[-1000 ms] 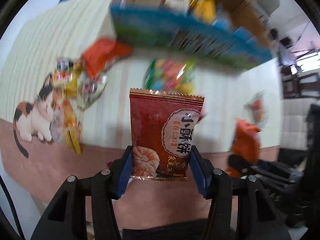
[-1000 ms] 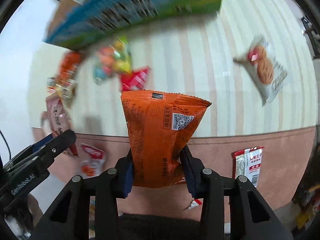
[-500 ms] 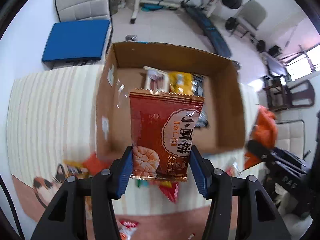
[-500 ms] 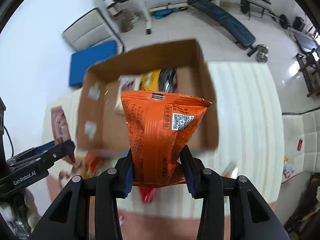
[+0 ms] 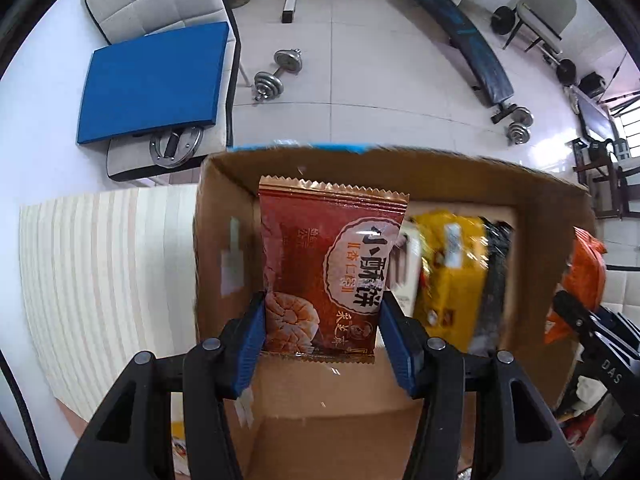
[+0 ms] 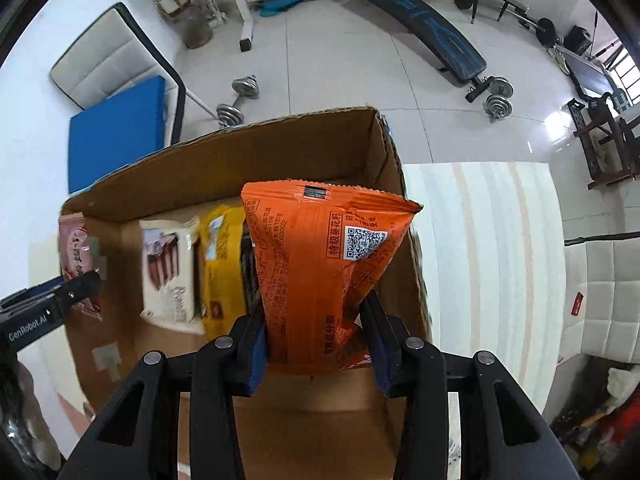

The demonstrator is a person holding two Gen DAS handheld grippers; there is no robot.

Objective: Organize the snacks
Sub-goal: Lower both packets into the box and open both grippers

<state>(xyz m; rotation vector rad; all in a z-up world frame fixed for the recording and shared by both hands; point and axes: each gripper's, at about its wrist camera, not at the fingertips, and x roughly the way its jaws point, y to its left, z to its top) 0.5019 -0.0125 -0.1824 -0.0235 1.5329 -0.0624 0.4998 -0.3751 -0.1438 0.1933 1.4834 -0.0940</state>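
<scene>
- White floor tiles and gym gear fill the room behind our striped cloth (image 5: pixel 100 272), which covers the table on both sides of the box (image 5: pixel 224 216).
- Nearest us in the left view, our left gripper (image 5: pixel 322 328) has its blue pads pressed on the lower sides of a red packet (image 5: pixel 328 264), which stands upright above the box's left half.
- Nearest us in the right view, our right gripper (image 6: pixel 316 332) pinches an orange packet (image 6: pixel 316 272) at its bottom end; the packet is creased, and its sealed top leans toward 1 o'clock over the box's right half.
- Just past both packets we see the open cardboard box, its floor partly filled.
- On that floor, in the right view, a white packet (image 6: pixel 168 276) lies at 9 o'clock from the orange packet, with a yellow packet (image 6: pixel 220 268) beside it and a dark packet (image 6: pixel 248 276) tucked against that.
- At 9 o'clock in the right view we see the left gripper's tip and the red packet at the box's left wall.
- At 3 o'clock in the left view the orange packet shows beyond the box's right wall.
- Farther out, at 10 o'clock, a blue pad (image 5: pixel 152 84) lies on a pale chair (image 5: pixel 152 4).
- Beyond the box, at 12 o'clock, a dumbbell (image 5: pixel 278 74) lies on the tiles.
- Farthest, toward 1 o'clock, we see a dark bench (image 5: pixel 472 48).
</scene>
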